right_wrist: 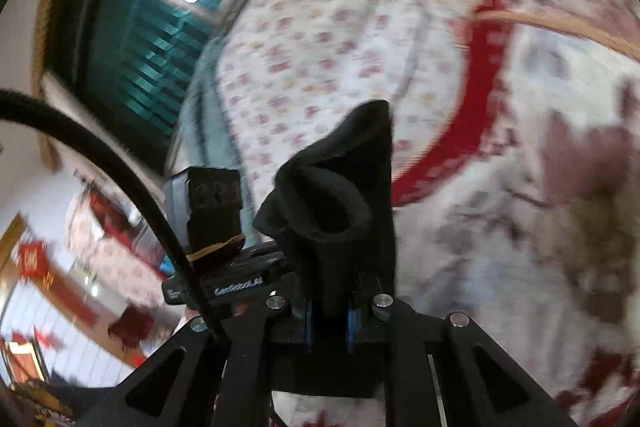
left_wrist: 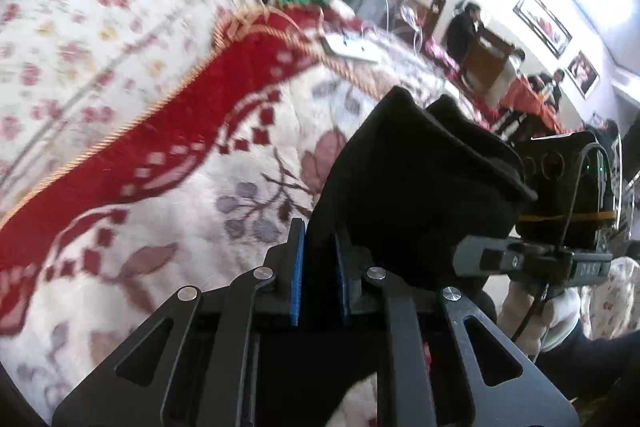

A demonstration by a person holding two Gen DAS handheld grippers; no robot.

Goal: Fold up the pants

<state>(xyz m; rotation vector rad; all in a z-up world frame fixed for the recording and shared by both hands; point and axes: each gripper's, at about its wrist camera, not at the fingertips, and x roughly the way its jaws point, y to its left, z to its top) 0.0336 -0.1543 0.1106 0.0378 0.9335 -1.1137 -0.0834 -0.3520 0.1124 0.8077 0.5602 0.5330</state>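
Black pants (left_wrist: 408,183), pinched at two points, hang bunched above the floral blanket (left_wrist: 192,227). My left gripper (left_wrist: 320,279) and right gripper (right_wrist: 330,319) are both clenched on the cloth, side by side, the fabric rising straight ahead of each.

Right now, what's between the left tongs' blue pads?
A fold of the black pants, pinched between the blue pads of the left tongs; shows in the left wrist view.

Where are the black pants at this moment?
The black pants are off the floral blanket, pinched in both grippers: in the left gripper in the left wrist view, and in the right gripper in the right wrist view.
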